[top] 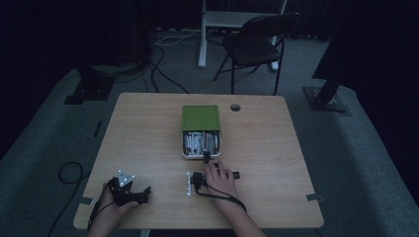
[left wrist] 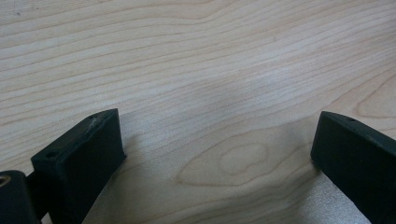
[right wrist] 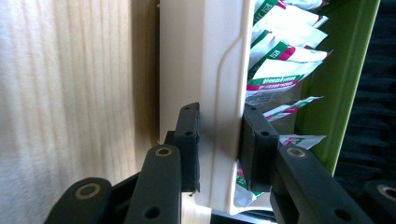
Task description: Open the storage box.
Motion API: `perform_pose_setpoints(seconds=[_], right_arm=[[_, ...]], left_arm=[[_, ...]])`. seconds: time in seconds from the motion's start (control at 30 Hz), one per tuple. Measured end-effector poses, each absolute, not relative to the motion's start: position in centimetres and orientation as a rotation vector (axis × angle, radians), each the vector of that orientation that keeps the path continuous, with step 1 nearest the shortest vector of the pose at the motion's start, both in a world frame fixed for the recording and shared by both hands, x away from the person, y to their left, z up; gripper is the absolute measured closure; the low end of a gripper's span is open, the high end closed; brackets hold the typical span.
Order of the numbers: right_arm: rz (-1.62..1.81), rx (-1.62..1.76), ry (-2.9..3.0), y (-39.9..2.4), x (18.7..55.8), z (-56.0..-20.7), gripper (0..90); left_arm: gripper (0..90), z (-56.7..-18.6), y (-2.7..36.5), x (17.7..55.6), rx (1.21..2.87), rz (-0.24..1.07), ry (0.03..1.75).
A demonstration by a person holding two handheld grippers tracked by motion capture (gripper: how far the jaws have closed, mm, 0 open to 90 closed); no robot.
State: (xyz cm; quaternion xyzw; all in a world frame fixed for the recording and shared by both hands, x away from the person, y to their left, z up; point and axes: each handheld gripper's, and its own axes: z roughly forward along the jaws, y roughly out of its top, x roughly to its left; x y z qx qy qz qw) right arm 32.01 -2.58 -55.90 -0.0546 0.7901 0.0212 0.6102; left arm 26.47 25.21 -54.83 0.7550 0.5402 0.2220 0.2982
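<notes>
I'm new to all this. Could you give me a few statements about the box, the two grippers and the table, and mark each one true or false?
1. The right gripper is clamped on the white front wall of the box. True.
2. The box holds paper packets printed in white, green and red. True.
3. The left gripper grips a packet. False: its jaws stand wide apart over the bare wooden table, with nothing between them.
4. The box's green lid is shut over the contents. False: it is open behind the box, and the packets show.
5. A folding chair stands beyond the table. True.
</notes>
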Motion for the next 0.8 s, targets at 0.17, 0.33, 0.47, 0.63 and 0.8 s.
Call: perform_pose_setpoints(seconds=[0.17,0.33,0.47,0.63,0.8], right_arm=[[0.05,-0.131,1.83,-2.6,31.3,-55.8,71.3],[0.055,-0.131,1.836,-2.6,30.7,-55.8,71.4],[0.055,-0.14,1.834,-2.7,30.4,-55.8,71.3],[0.051,-0.146,1.833,-2.7,29.9,-55.8,71.1],[0.044,-0.163,1.824,-2.9,29.4,-55.9,70.9]], left_arm=[[2.9,-54.8,25.2,26.5,2.006,0.59,1.435],[2.9,-54.8,25.2,26.5,2.006,0.59,1.436],[2.9,-54.8,25.2,26.5,2.006,0.59,1.436],[2.9,-54.8,25.2,26.5,2.006,0.59,1.436],[2.9,-54.8,25.2,26.5,2.006,0.59,1.436]])
